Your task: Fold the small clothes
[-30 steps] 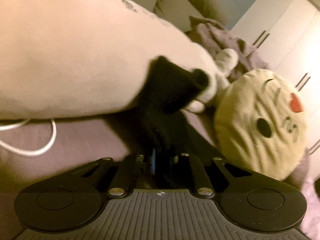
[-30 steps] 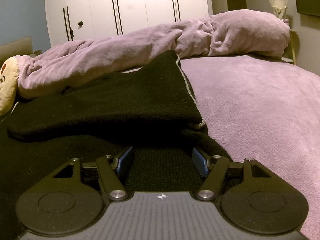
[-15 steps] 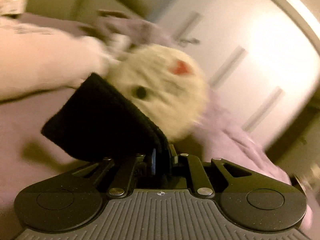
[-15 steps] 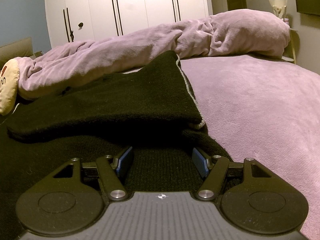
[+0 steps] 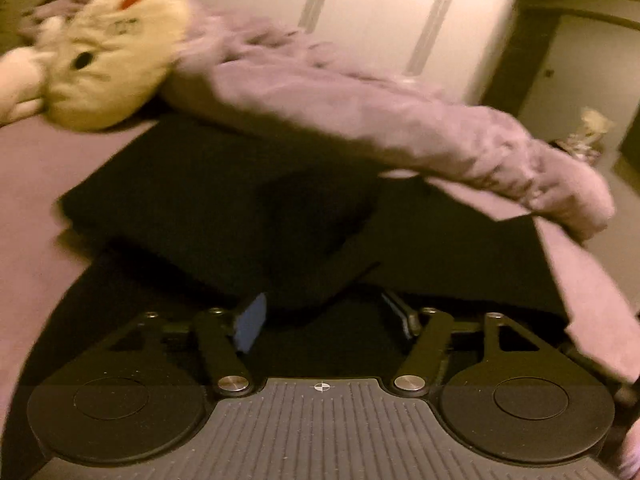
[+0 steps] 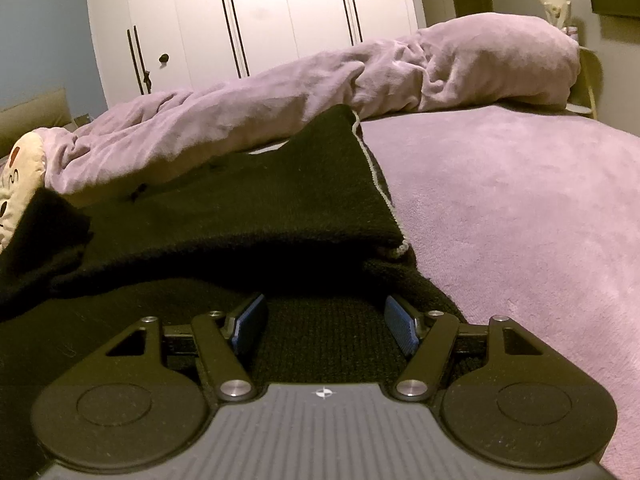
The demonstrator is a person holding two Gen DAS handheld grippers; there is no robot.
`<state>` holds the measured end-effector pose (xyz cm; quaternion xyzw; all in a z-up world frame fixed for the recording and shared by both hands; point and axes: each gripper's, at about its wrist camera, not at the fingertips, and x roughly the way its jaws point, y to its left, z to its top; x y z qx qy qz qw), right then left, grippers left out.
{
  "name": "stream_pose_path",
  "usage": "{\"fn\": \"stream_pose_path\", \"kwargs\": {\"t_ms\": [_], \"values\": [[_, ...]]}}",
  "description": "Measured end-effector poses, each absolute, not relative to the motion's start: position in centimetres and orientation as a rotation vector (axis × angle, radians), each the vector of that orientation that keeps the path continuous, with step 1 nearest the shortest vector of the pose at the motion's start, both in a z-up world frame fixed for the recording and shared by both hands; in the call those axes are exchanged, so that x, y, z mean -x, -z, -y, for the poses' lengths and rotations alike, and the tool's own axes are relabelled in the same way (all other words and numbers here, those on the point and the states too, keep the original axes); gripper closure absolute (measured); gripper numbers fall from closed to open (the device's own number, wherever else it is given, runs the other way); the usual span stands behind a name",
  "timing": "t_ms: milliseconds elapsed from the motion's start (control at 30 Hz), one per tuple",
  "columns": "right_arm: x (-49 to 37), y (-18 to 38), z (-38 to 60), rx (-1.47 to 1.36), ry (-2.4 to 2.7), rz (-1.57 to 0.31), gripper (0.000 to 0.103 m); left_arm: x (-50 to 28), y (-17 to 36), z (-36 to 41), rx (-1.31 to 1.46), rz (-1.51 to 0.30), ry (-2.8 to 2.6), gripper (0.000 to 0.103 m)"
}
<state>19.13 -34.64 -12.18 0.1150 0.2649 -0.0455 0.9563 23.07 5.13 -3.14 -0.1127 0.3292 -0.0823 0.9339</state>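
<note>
Both pairs of jaws stand apart: your left gripper [image 5: 326,314] is opening, blue pads clear of the cloth, and your right gripper [image 6: 324,322] is easing wider too, nothing pinched in either. Largest in view is the bed [image 6: 520,208], its mauve cover running off the right edge of the right wrist view. Along the bed's far side lies a rumpled mauve blanket [image 6: 320,92]; it hides the far edge of the black knitted garment [image 6: 240,200]. That garment lies spread on the bed with a folded layer on top, its light-stitched edge toward the bed's open right side. You have both grippers over its near part, knit showing between each pair of pads. The left wrist view is motion-blurred, so the garment's folds there read as one dark mass. At the bed's left end a cream emoji cushion [image 5: 116,52] is cut off by the frame in the right view.
</note>
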Motion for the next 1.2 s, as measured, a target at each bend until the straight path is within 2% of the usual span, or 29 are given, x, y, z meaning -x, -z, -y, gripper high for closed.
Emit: {"fn": "stream_pose_path", "kwargs": {"t_ms": [167,300,400,433,500,733,833,867,933,1000,1067,1200], "values": [[-18.8,9.6,32.5,-0.164,0.151,-0.588,0.034,-18.9,4.9,-8.5,0.241,-0.726,0.008,0.021],[-17.7,6.3,29.3,-0.349,-0.044,-0.496,0.034,-17.1,6.3,-11.2,0.302,-0.743,-0.019,0.019],[-20.8,6.1,25.5,-0.469,-0.213,-0.549,0.036,-16.0,6.6,-11.7,0.297,-0.714,-0.012,0.017],[-22.2,6.5,24.2,-0.517,-0.260,-0.586,0.038,-15.6,6.7,-11.4,0.290,-0.707,-0.009,0.016],[-25.1,7.7,21.4,-0.591,-0.335,-0.674,0.052,-15.4,6.8,-11.2,0.290,-0.696,-0.008,0.014],[-31.1,10.6,18.0,-0.803,-0.291,-0.753,0.055,-15.0,6.9,-11.7,0.331,-0.684,0.018,0.012],[-32.4,12.0,18.0,-0.902,-0.286,-0.781,0.061,-14.9,7.1,-12.1,0.361,-0.674,0.029,0.012],[-32.7,12.4,18.0,-0.924,-0.280,-0.785,0.068,-14.9,7.1,-12.2,0.365,-0.672,0.029,0.011],[-33.3,13.0,17.7,-0.938,-0.287,-0.793,0.075,-14.8,7.1,-12.2,0.366,-0.669,0.032,0.011],[-34.0,13.2,17.1,-0.946,-0.309,-0.812,0.092,-14.8,7.1,-12.2,0.360,-0.670,0.035,0.012],[-33.8,12.3,16.9,-0.902,-0.312,-0.797,0.093,-14.7,7.0,-12.2,0.362,-0.673,0.036,0.012],[-31.2,6.6,16.9,-0.630,-0.295,-0.599,0.093,-14.4,6.5,-12.6,0.390,-0.679,0.027,0.012]]}}
